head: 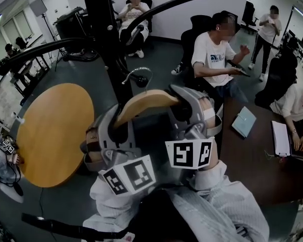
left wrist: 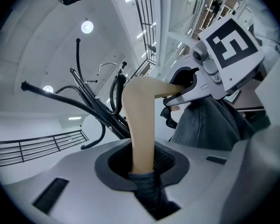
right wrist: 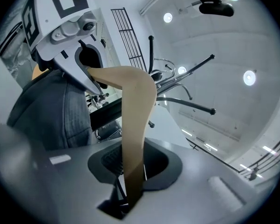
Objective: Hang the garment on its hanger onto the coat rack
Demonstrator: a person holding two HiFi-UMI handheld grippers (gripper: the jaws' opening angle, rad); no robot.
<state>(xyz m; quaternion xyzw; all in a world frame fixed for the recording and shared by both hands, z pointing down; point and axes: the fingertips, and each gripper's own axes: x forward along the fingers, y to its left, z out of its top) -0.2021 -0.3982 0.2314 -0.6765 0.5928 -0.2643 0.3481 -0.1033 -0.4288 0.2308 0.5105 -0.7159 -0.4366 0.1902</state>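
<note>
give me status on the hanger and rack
Left gripper and right gripper shut on hanger, one per end. Garment draped on it. Hook by rack, not yet on an arm; nothing seen between.

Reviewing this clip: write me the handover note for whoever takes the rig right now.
Left claw: shut on the wooden hanger, one shoulder.
Right claw: shut on the other shoulder.
Dark garment hangs from the hanger; its metal hook is near the coat rack pole.
Done: hanger held up at the rack.
Left: set the hook over a rack arm, release.
</note>
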